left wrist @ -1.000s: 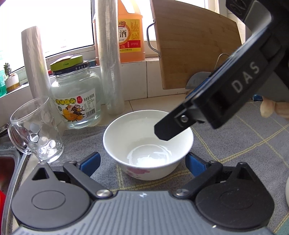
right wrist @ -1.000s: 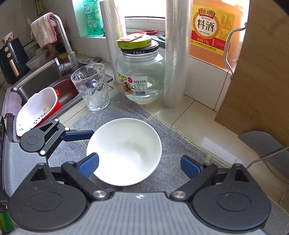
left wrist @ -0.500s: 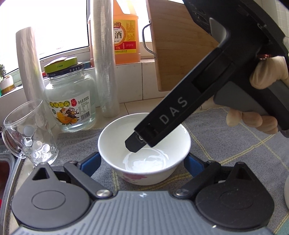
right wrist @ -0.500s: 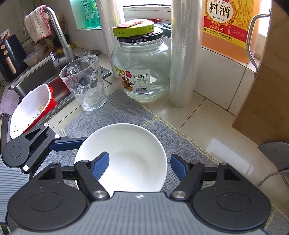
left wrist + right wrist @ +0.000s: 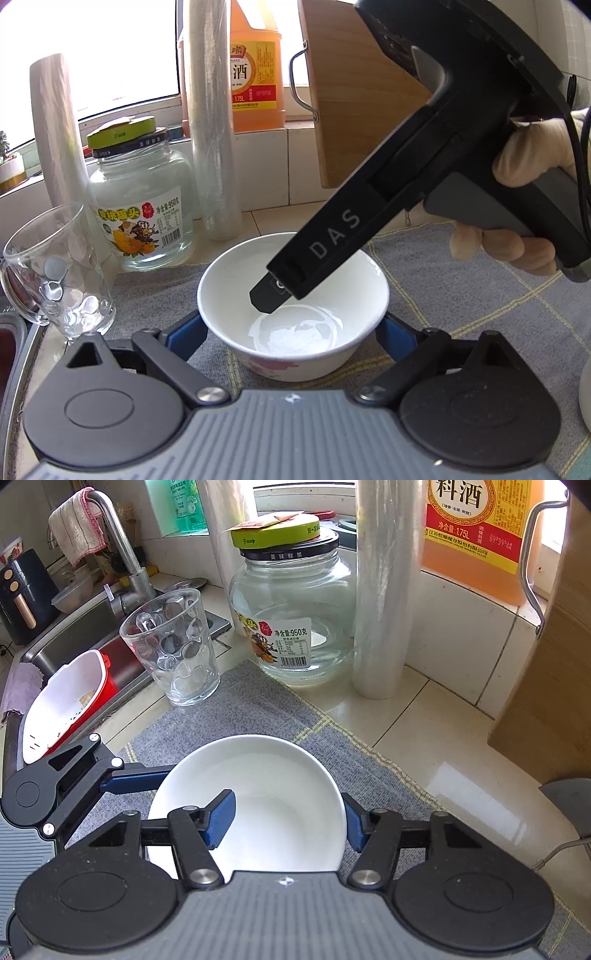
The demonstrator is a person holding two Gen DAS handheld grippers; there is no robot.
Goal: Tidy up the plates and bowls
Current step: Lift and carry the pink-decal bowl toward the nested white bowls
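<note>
bowl (image 5: 266, 801): white, sitting upright on grey mat (image 5: 258, 709), near glass mug (image 5: 173, 650) & jar (image 5: 291, 616).
R gripper (image 5: 291, 821): fingers spread wide, straddling bowl's right wall; one blue pad (image 5: 221, 818) hanging inside bowl, other just outside rim, not pinching.
L gripper (image 5: 291, 332): fingers spread wide, sitting either side of bowl at mat level; contact – can't tell.
R hand (image 5: 532, 206): gripping R gripper's handle.

White bowl (image 5: 293, 317) (image 5: 255, 801), pink floral mark outside, upright on grey mat.
</note>
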